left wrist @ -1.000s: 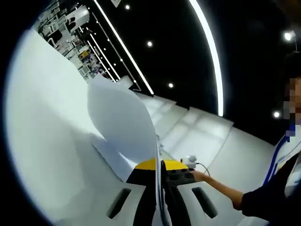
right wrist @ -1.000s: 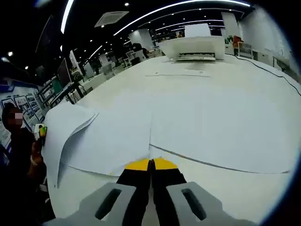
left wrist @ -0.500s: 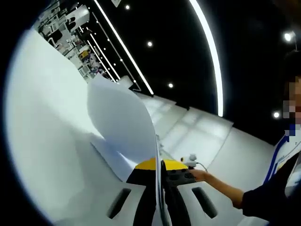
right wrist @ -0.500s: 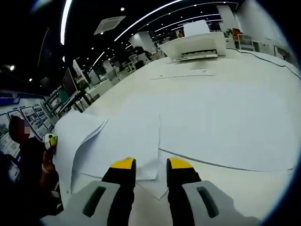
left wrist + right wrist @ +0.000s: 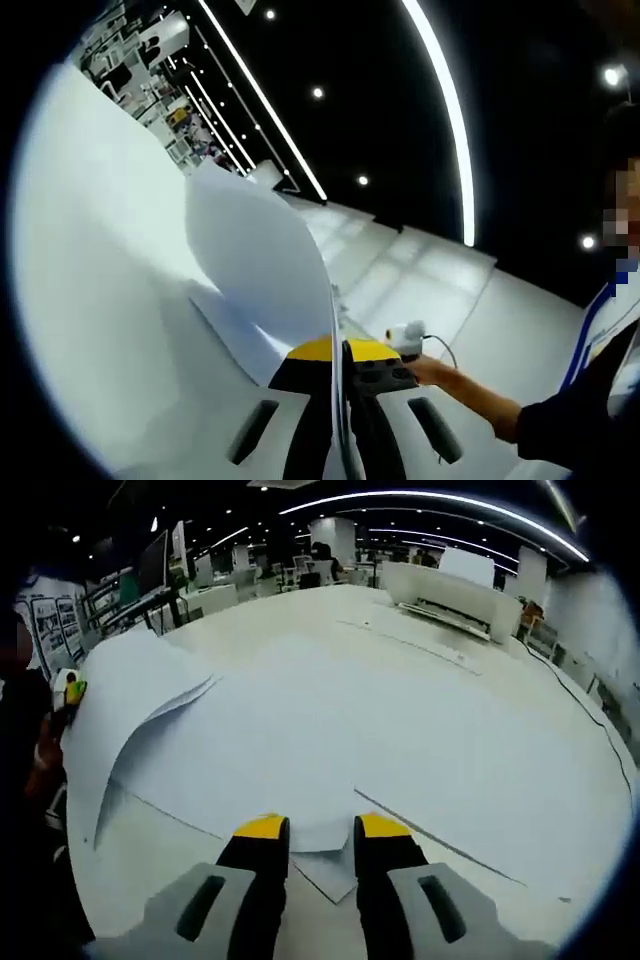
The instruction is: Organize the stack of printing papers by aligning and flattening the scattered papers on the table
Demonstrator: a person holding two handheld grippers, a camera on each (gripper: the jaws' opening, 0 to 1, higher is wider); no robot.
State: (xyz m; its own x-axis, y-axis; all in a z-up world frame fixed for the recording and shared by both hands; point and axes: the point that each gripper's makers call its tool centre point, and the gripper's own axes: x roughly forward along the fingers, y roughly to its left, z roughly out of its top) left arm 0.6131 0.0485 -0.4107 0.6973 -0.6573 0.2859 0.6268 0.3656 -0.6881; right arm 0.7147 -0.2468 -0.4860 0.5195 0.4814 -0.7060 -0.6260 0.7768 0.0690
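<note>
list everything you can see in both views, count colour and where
printing papers: several white sheets, exact count unclear, spread overlapping on the table in front of the right tongs; one corner lies between its jaws
lifted sheet: one, white, curving up from the table, its edge pinched in the left tongs
table: one, white, large, under the papers
printer: one, white, at the far end of the table
ceiling light strips: several, white, on a dark ceiling
left tongs: yellow tips on black jaws, closed on the lifted sheet
right tongs: yellow tips on black jaws, open above the paper edge
person's hand: one, on the right tongs' handle, dark sleeve behind it
</note>
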